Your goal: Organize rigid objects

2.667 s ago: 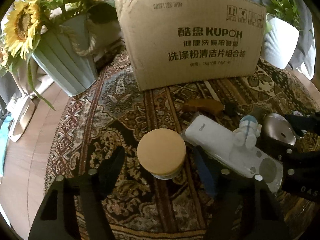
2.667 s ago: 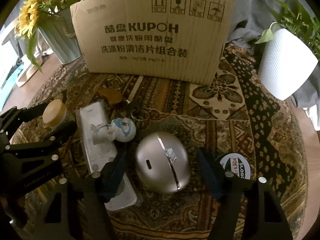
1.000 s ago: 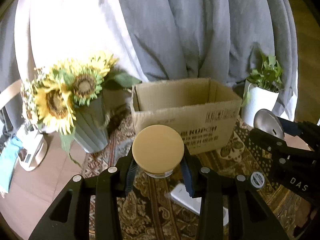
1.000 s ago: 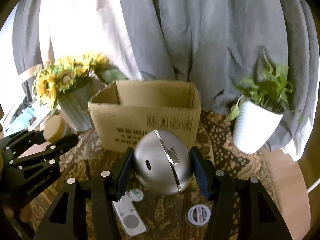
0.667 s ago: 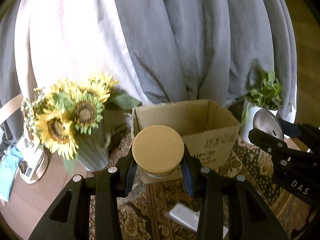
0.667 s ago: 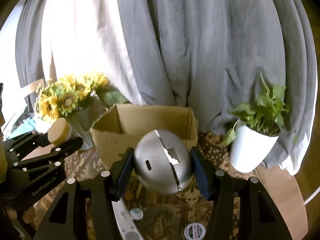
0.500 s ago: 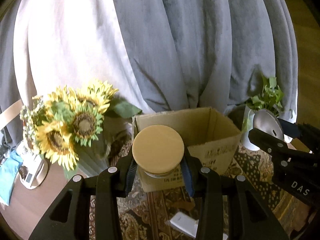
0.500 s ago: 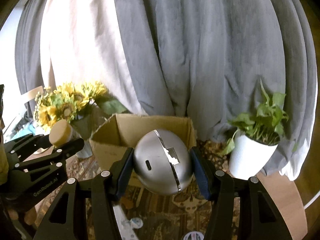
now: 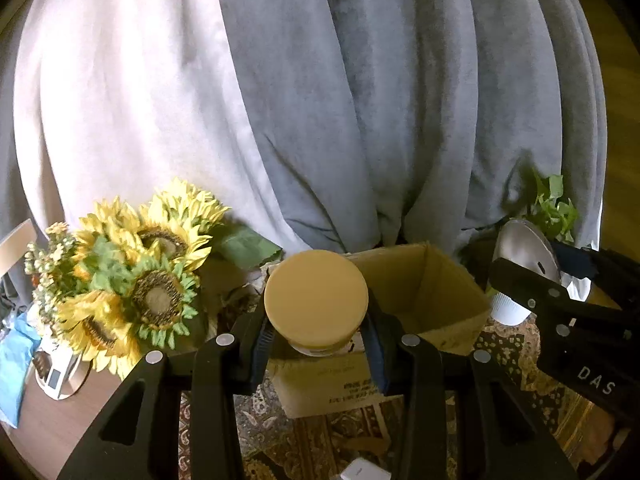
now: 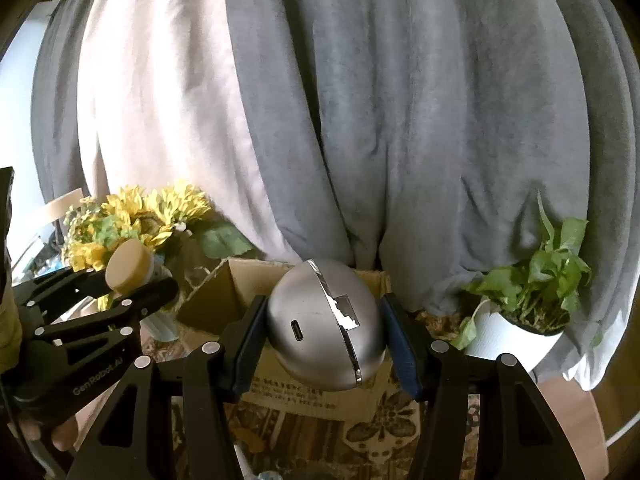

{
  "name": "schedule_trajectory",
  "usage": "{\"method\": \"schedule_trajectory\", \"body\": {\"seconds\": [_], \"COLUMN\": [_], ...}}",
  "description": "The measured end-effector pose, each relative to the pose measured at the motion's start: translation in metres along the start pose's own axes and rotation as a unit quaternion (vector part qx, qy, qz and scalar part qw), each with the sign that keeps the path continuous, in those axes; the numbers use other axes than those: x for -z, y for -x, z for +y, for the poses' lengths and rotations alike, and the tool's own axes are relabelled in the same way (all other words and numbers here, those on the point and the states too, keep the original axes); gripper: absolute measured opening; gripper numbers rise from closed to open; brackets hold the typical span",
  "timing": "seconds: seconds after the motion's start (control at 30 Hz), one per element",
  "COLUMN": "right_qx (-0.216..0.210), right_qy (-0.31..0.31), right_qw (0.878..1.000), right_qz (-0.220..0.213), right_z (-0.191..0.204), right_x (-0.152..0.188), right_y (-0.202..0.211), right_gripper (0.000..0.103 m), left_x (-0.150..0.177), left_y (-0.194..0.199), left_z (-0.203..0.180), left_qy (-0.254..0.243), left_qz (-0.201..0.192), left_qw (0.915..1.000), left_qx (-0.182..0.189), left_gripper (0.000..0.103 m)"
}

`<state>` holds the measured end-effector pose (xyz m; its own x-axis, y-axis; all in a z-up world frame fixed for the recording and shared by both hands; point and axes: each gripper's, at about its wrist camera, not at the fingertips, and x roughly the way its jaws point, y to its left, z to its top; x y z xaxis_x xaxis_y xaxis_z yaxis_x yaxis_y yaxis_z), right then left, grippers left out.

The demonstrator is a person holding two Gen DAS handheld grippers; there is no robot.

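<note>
You have two things in the air: your left gripper (image 9: 316, 344) is clamped on one jar with a tan lid (image 9: 316, 302), your right gripper (image 10: 322, 344) on one silver dome-shaped gadget (image 10: 320, 326), both held above the near wall of the single open cardboard box (image 9: 436, 300). One sunflower bunch (image 9: 132, 280) flanks the box on the left, one white potted plant (image 10: 516, 320) on the right. Everything stands on a patterned rug (image 9: 516, 380) before grey drapes (image 10: 400, 120) (a white device (image 9: 362, 472) lies below).

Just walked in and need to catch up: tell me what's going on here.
A person is tidying items with a handheld gripper in each hand. The left gripper is shut on a jar with a wooden lid; the right gripper is shut on a silver dome-shaped gadget. Both are held up in front of an open cardboard box on the patterned rug. Neither item is in the box yet.
</note>
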<state>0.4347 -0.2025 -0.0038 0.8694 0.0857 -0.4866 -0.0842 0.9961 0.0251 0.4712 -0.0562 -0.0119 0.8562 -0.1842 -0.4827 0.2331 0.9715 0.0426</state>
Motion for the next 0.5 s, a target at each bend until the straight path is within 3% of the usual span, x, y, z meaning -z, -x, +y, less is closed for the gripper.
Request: {"method": "schedule_trajectory", "body": {"seconds": [0.5], "right_qx": [-0.011], "right_qy": [-0.002], "right_qw": [0.999], "right_qz": [0.033], "right_z": [-0.018], "right_x": [-0.030], "right_y": [-0.049], "right_gripper": [0.057], "left_x": [-0.029], "left_y": [-0.040], "left_z": [0.003], "left_qy": [-0.009], "left_qz": [0.013], "left_qw": [0.9999], "left_qx": [0.004], "left_gripper": [0.040]}}
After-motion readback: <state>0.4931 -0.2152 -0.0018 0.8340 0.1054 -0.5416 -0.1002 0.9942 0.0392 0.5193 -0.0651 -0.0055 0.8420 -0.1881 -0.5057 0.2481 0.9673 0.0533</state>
